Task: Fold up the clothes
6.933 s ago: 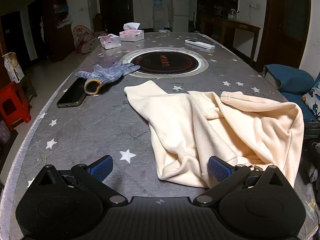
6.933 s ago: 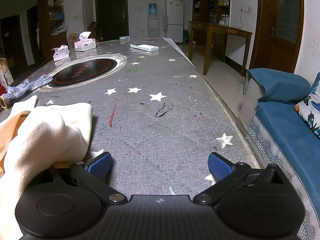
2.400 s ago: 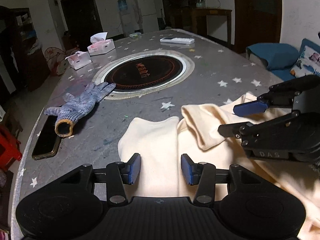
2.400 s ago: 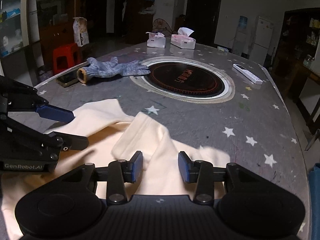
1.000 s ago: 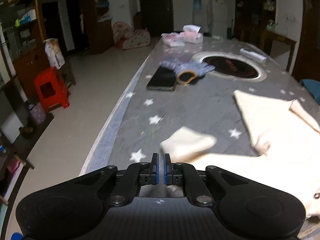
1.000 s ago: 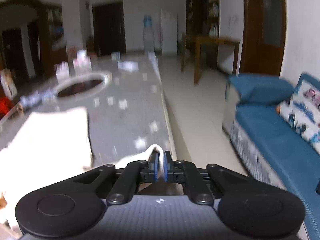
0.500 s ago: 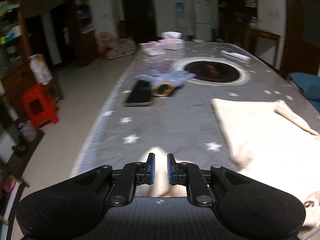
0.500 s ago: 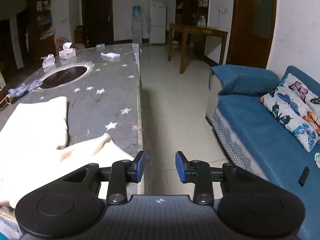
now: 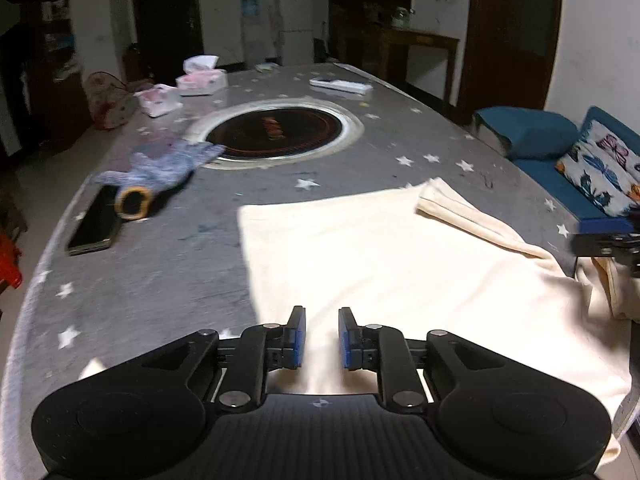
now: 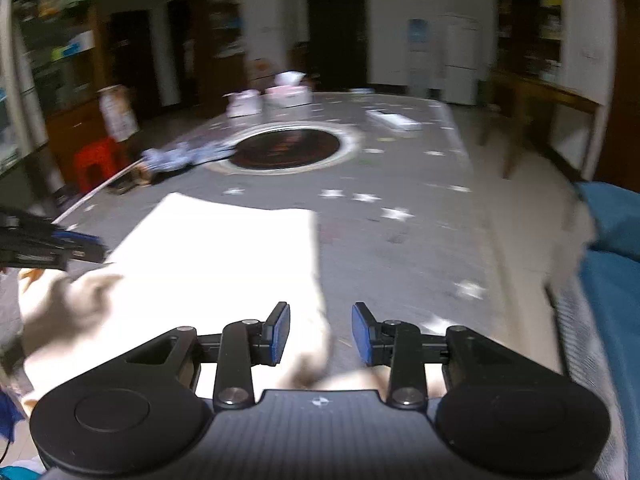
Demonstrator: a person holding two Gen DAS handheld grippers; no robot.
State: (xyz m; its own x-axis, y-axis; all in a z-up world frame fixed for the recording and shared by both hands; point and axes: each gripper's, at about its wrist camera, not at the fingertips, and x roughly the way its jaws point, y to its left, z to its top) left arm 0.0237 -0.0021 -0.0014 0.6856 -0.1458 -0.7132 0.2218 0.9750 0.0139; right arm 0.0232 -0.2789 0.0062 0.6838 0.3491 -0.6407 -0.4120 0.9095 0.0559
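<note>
Left gripper (image 9: 319,337): fingers (image 9: 297,338) a narrow gap apart, just been opening, cream garment (image 9: 400,264) showing between them but nothing pinched. The garment lies flat on the starry grey worktop (image 9: 160,272), running ahead and to the right of the fingers, with a folded sleeve (image 9: 460,212) lying along its far right side. Right gripper (image 10: 320,334): fingers (image 10: 280,334) a bit wider, hardly widening lately; the garment's blurred right edge passes under the gap, pads clear of it. Ahead and left of the left fingers, a phone (image 9: 95,224) with a knit glove (image 9: 160,168) just beyond it. Straight ahead, past the cloth, a round black hob (image 9: 276,132) set in the worktop. Further on, two tissue boxes (image 9: 202,80), tissue poking out of the far one, and a white remote (image 9: 340,85) off to the right. The right gripper's tip shows at the left view's right edge. A blue sofa (image 10: 612,248) sits right of the right fingers, off the worktop.
</note>
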